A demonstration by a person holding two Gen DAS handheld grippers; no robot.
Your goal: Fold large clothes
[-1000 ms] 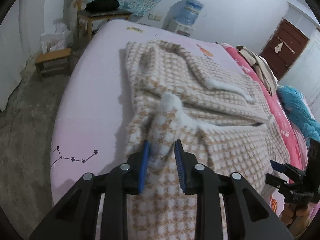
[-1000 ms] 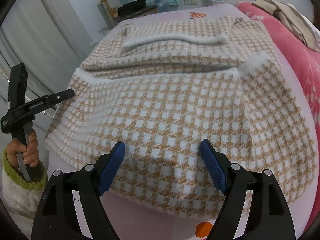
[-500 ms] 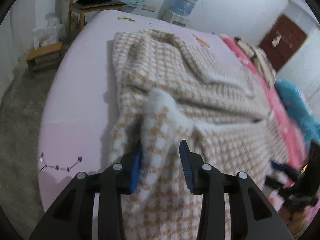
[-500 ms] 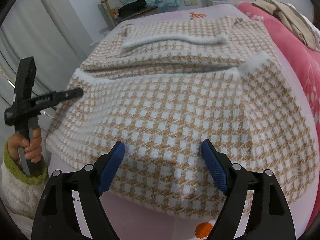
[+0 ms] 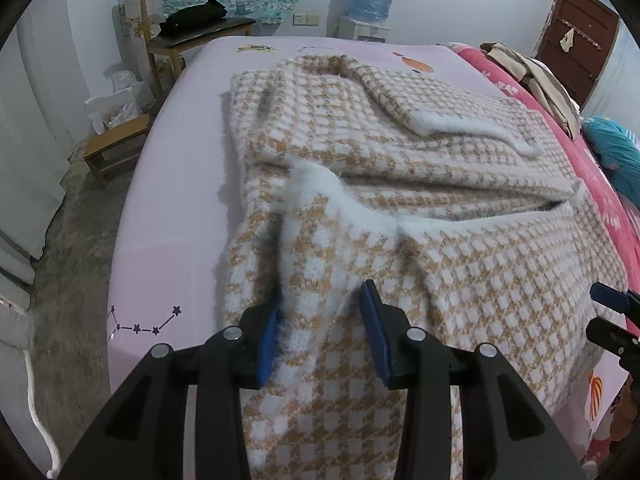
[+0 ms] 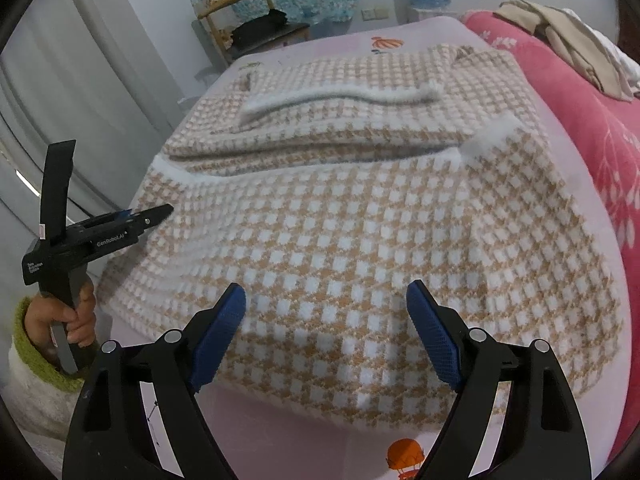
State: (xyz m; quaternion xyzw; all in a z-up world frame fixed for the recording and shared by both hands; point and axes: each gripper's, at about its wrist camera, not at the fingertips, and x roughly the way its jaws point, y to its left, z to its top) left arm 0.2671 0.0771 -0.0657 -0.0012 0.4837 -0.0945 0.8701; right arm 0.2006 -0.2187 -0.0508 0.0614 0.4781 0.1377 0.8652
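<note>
**Left jaws easing off sweater fold, right jaws wide and empty**

Left gripper [image 5: 320,330]: jaws part open, have just been opening, a raised ridge of the checked sweater [image 5: 420,216] between them; left pad brushes the fuzz, right pad looks clear, so likely a release. Right gripper [image 6: 326,338], lower centre of its view: jaws wide, nothing held, hovering over the near hem. Sweater lies half-folded across the pink bed [image 5: 176,184], filling mid-frame. Judged soft, thick, floppy, light; best pinched at the white trim edges or hem corners.

"GenRobot.AI" in white on the left gripper [image 6: 132,220]
</note>
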